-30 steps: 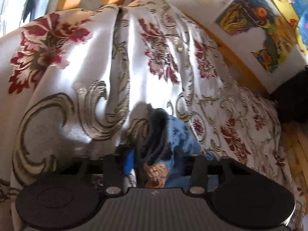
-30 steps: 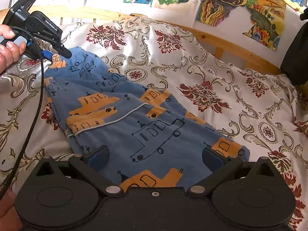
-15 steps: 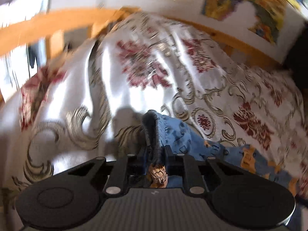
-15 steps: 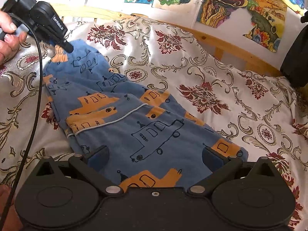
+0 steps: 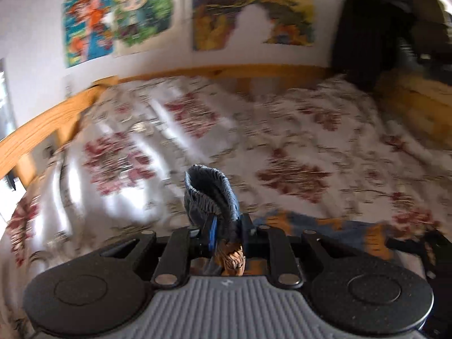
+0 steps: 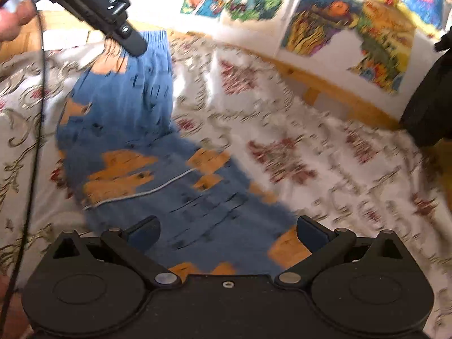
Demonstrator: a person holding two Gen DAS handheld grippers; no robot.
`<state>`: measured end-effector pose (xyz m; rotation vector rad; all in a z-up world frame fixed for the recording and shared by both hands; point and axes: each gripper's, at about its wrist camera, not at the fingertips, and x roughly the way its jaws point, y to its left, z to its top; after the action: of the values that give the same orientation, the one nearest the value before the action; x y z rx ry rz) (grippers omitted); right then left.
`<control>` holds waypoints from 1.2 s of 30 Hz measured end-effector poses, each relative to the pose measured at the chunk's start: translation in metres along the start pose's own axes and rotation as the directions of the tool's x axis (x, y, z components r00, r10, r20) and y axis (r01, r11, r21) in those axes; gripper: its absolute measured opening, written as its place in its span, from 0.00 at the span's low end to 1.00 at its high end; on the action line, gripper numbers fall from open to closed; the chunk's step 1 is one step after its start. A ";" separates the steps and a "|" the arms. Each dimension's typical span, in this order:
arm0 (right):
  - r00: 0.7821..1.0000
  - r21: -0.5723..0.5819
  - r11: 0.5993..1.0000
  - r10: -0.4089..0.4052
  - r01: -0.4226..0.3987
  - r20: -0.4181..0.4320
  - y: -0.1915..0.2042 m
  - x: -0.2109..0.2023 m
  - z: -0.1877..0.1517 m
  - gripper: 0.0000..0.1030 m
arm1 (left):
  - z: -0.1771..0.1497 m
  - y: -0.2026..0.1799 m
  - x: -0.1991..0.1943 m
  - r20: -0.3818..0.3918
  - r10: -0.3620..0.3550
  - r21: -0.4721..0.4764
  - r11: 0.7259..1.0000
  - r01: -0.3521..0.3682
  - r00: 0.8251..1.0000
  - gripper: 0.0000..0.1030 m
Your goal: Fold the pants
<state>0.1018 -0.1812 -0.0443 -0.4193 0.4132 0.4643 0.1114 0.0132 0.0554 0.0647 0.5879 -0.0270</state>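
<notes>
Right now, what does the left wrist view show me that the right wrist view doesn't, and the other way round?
Only the left wrist view shows the grip up close: the left gripper shut on a bunched cuff of the pants, ribbed edge sticking up between the fingers.

Only the right wrist view shows the pants spread along the bed, one end lifted, and the right gripper open, fingers straddling the near end without pinching. It also shows a hand on the left gripper.

Both show the floral bedspread, wooden bed frame and wall drawings, all motion-blurred.
</notes>
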 end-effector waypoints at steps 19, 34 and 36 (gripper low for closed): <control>0.969 0.813 0.536 0.208 -0.227 0.134 -0.187 -0.016 -0.054 0.87 | -0.043 -0.175 0.033 -0.136 -0.329 0.330 0.874 0.356 0.935 0.19; 0.923 0.842 0.469 0.377 -0.265 0.080 -0.166 0.027 -0.061 0.48 | -0.063 -0.202 0.041 -0.131 -0.336 0.398 0.844 0.360 0.933 0.09; 0.926 0.831 0.497 0.375 -0.249 0.054 -0.162 0.030 -0.060 0.42 | -0.065 -0.205 0.041 -0.128 -0.332 0.414 0.838 0.354 0.935 0.09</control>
<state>0.1910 -0.3309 -0.0617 0.5906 0.8010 0.5401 0.1007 -0.1874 -0.0320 0.3941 0.6304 -0.5112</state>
